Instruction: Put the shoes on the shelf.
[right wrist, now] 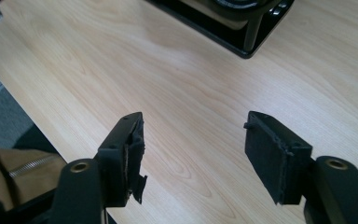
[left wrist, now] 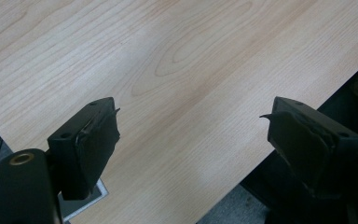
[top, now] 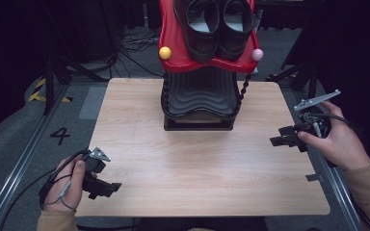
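Two black shoes (top: 219, 26) sit side by side as one pair on the red top tier (top: 173, 60) of a rack at the desk's (top: 173, 159) far edge, centre. Long axes run front to back, toes toward the person. One black ribbed tier (top: 200, 94) below. One yellow knob (top: 165, 52), one pink knob (top: 257, 54) at the red tier's front corners. Left tongs (top: 107, 188) at the near-left desk corner, jaws spread wide, empty. Right tongs (top: 284, 137) by the right edge, pointing left toward the rack base, jaws wide apart, nothing between.
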`<state>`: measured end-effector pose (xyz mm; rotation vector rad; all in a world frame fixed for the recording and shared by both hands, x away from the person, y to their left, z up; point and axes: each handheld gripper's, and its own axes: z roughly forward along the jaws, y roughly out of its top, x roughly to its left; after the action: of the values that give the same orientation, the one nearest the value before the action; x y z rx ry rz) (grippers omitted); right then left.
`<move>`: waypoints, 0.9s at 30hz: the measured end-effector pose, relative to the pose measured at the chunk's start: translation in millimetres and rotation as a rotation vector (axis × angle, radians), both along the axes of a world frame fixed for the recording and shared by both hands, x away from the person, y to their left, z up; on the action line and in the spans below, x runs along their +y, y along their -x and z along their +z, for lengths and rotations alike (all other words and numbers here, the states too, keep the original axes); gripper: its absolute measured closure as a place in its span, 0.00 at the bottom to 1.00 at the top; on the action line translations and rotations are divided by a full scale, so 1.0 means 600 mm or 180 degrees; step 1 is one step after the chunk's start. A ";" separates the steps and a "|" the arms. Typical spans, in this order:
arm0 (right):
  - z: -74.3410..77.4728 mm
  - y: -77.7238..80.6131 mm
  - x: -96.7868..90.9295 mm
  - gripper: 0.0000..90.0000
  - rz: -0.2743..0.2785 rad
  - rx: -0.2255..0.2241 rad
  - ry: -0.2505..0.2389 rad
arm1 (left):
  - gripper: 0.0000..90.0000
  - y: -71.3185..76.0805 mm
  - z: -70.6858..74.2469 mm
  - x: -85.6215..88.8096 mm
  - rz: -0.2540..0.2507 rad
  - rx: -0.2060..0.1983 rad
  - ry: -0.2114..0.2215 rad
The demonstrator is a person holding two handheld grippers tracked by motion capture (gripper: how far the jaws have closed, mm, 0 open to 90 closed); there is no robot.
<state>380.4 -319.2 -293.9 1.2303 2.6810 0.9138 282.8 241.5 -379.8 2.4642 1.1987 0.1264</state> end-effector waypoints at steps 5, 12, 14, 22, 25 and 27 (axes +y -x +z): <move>-0.041 0.006 0.003 0.44 0.0186 0.0021 0.0073 | 0.19 0.000 -0.001 -0.001 0.0028 -0.0009 -0.0023; -0.087 0.009 0.008 0.44 0.0247 0.0008 0.0031 | 0.19 -0.002 -0.004 -0.005 0.0018 0.0019 -0.0011; -0.100 0.012 0.011 0.42 0.0296 0.0062 -0.0013 | 0.19 -0.003 -0.004 -0.005 0.0026 -0.0014 -0.0010; -0.148 0.019 0.010 0.41 0.0342 0.0058 -0.0071 | 0.19 -0.006 -0.003 -0.004 0.0047 -0.0082 -0.0025; -0.170 0.018 0.009 0.40 0.0338 0.0104 -0.0181 | 0.19 -0.007 -0.004 -0.005 0.0058 -0.0084 -0.0016; -0.183 0.017 0.009 0.39 0.0336 0.0117 -0.0217 | 0.19 -0.007 -0.006 -0.005 0.0070 -0.0073 -0.0007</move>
<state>370.3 -314.1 -403.4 1.1380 2.7894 1.0136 287.2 238.5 -383.3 2.4453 1.2170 0.1616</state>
